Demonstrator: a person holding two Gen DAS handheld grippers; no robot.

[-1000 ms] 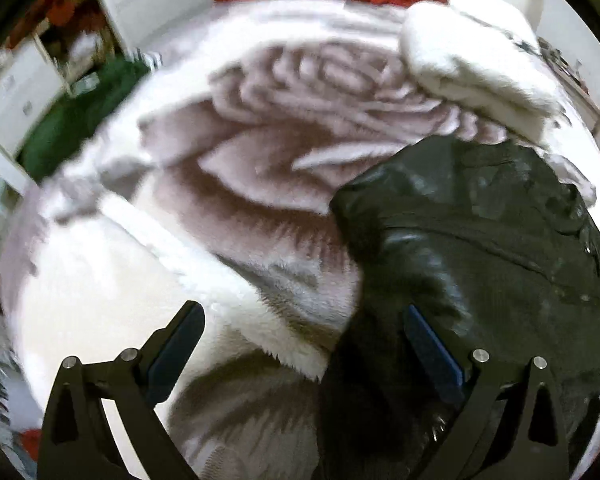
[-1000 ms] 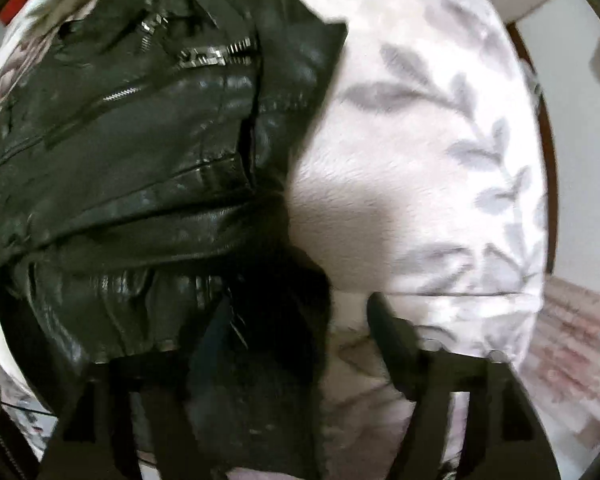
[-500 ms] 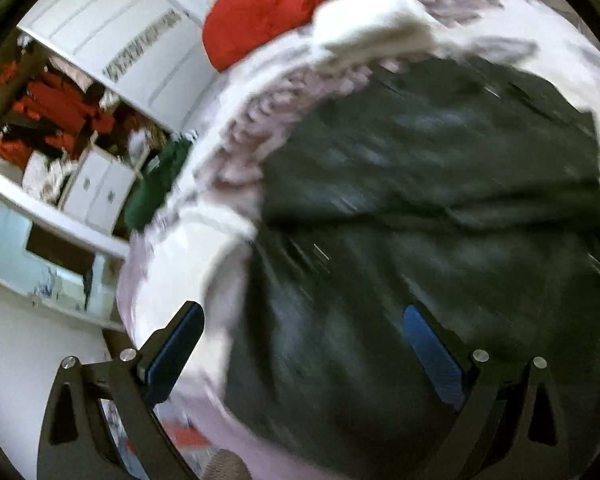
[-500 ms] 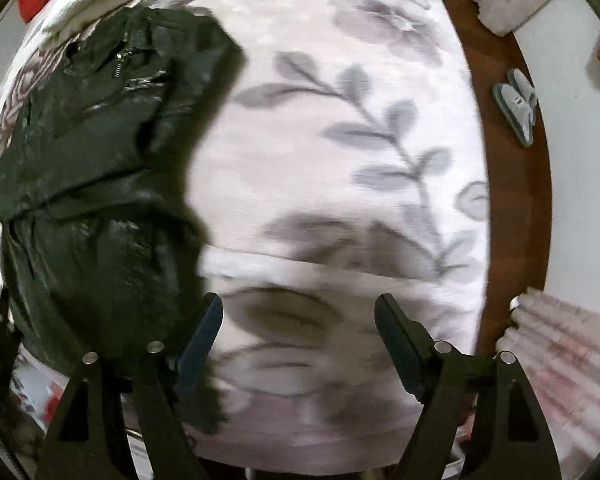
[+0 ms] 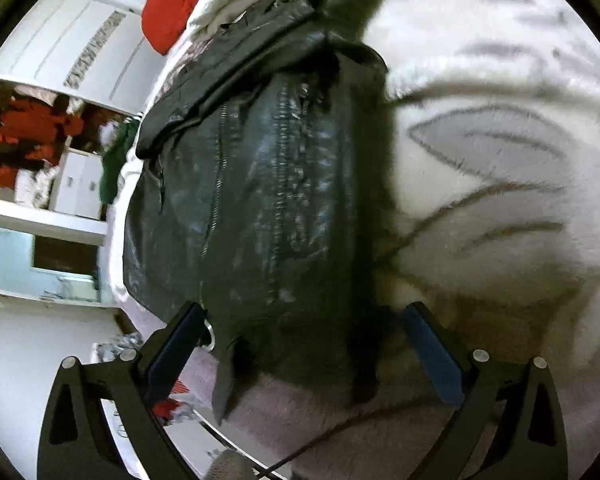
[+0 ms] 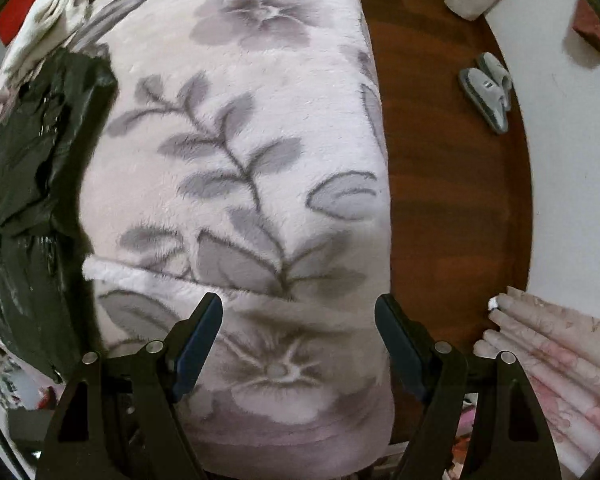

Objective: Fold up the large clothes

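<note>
We see the black jacket [image 5: 268,184] lying folded on the flowery blanket [image 6: 252,152], its long side running up and away from us. Our left claw [image 5: 304,344] and right claw [image 6: 298,340] are wide open, holding nothing.

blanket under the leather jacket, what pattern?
Pale pinkish-white plush blanket with grey flowers and leafy vines; clearest in the right wrist view.

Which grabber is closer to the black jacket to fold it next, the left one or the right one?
Probably the left. The left gripper hangs open right over the black jacket, whose hem lies between its fingers. The right gripper is open above bare flowered blanket, with the jacket off at the picture's edge.
</note>
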